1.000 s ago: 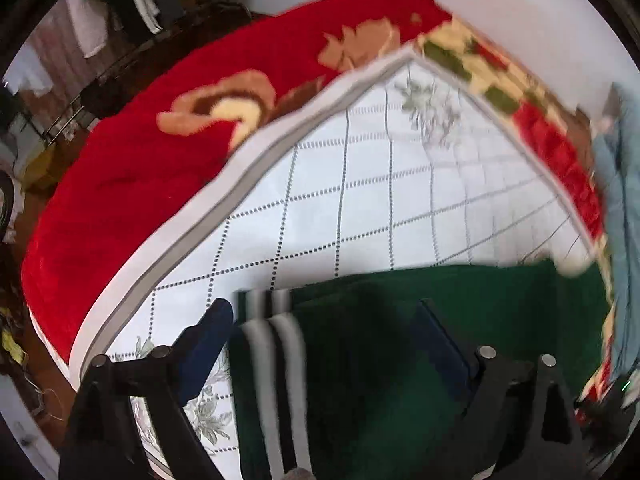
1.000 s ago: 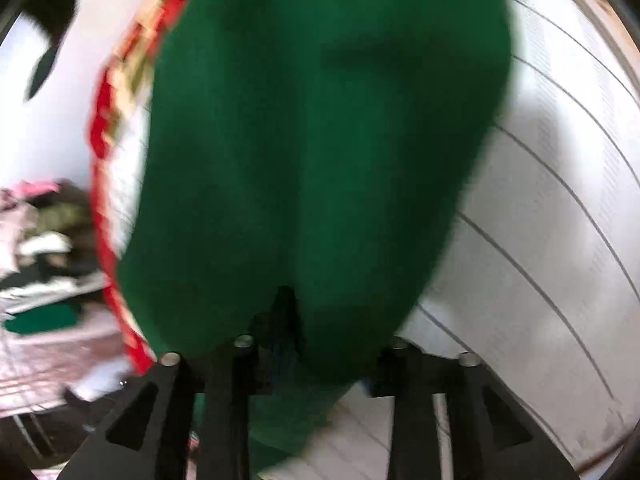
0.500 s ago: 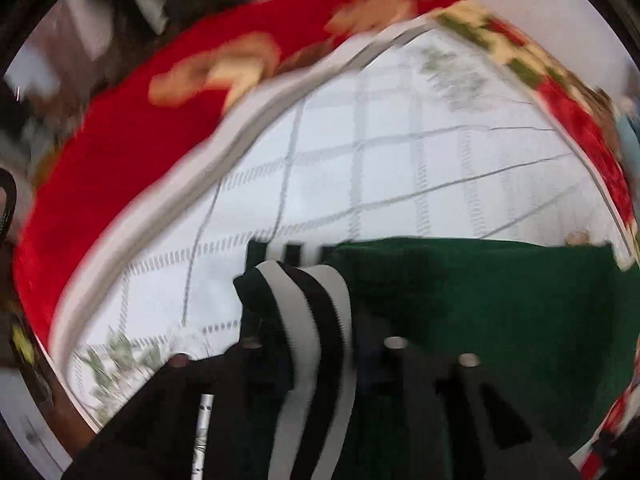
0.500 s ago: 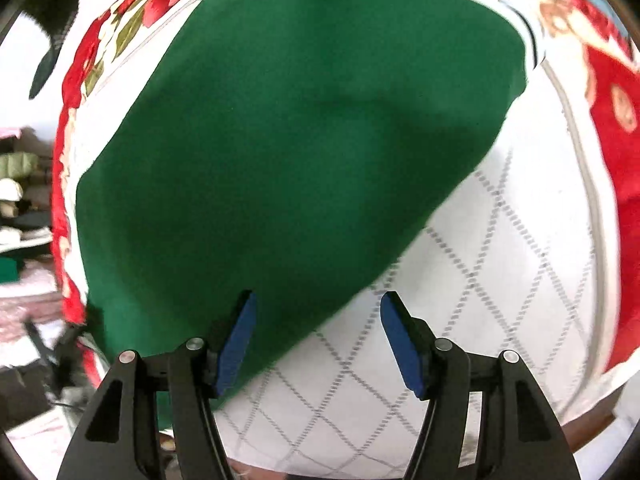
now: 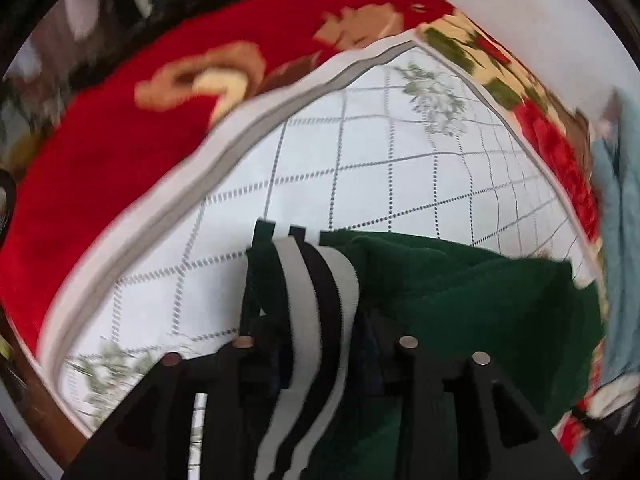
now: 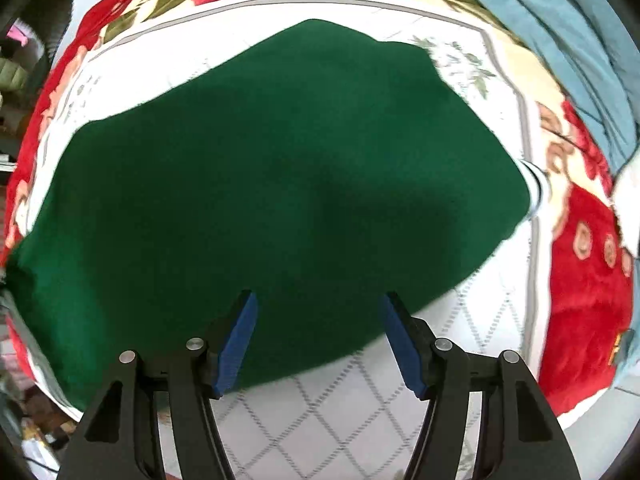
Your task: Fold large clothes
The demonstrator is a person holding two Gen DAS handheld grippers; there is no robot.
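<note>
I'm pinching the green garment's [image 5: 460, 292] striped cuff [image 5: 316, 304] in my left gripper [image 5: 320, 344], its jaws just loosening; right gripper [image 6: 318, 336] is hanging spread above it

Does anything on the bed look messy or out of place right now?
Only the green garment: its striped cuff is bunched up between the left hand-held gripper fingers, and the fold beside it looks rumpled. Nothing looks spilled or damaged.

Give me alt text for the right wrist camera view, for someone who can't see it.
The right gripper hangs open and empty above a green garment spread flat on a white quilted sheet. A red floral blanket borders the sheet, with light blue fabric at the upper right.
</note>
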